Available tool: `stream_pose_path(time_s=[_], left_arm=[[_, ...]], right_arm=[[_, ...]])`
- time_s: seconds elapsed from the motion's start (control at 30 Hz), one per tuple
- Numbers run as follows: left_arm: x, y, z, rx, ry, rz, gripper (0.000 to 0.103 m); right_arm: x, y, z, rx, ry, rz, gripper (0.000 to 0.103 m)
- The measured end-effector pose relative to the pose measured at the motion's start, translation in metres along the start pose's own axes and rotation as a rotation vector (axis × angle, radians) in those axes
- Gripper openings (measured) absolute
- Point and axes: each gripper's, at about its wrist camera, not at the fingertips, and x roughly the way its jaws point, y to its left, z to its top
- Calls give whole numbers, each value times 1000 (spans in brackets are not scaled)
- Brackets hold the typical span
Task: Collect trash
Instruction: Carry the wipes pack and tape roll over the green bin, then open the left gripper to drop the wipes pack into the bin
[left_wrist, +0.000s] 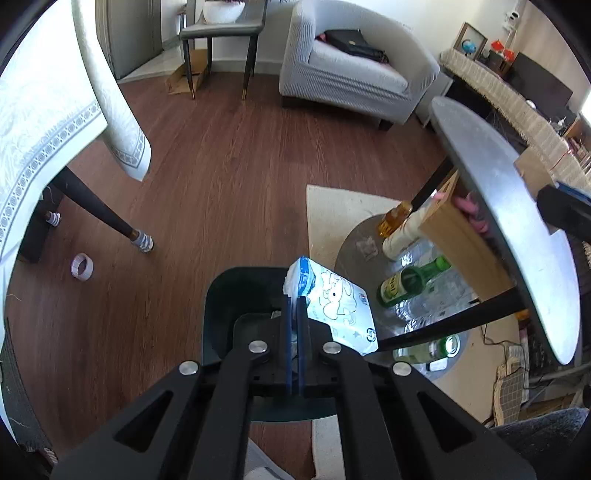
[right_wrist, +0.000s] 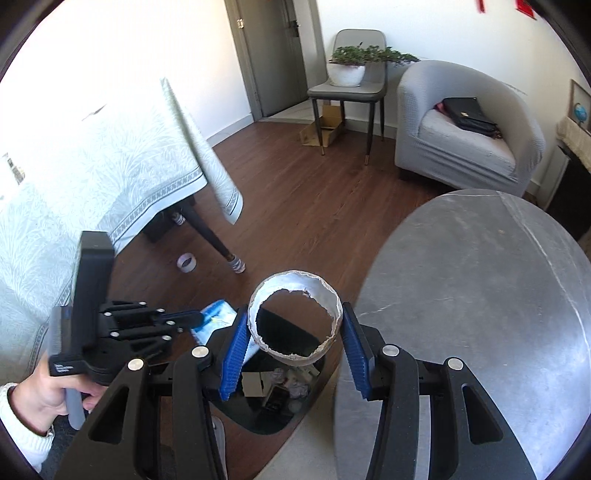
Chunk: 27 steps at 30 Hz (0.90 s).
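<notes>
Both items are over the dark bin (left_wrist: 221, 306) but not yet dropped. The left tongs (left_wrist: 295, 306) are clenched on a tissue pack (left_wrist: 332, 306); the right tongs (right_wrist: 291, 332) grasp a torn cardboard ring (right_wrist: 295, 314). Some trash already lies inside the bin. A tape roll (left_wrist: 82, 266) remains on the floor.

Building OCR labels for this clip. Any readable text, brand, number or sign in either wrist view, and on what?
None reads cleanly.
Tissue pack in the left gripper: cartoon print and round marks, lettering too small to read.
Green bottle under the round table: yellow label, letters blurred.
Left gripper's handle, seen from the right wrist: white print, too small.
Red wall hangings: cut off, unreadable.
</notes>
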Motion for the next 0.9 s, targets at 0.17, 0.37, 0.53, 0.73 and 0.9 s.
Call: stream_pose_path(time_s=[0.17,0.37,0.53,0.73,0.9], left_arm=[[32,13,-12,-17,89,-7,3],[65,35,-34,-50,200,2,3],[78,40,-46,-49,247,18,4],[94,39,-59,-30,311,13,26],[84,46,-57,-42,291,22,30]], right_arm=[[25,12,-3,-18,47,-2,49],[48,24,-6,-40,92,-2,49],[67,30,-7,-41,132,6,49],[93,43,-11,-62,192,14,49],[106,47,-11,-69,229,14,49]])
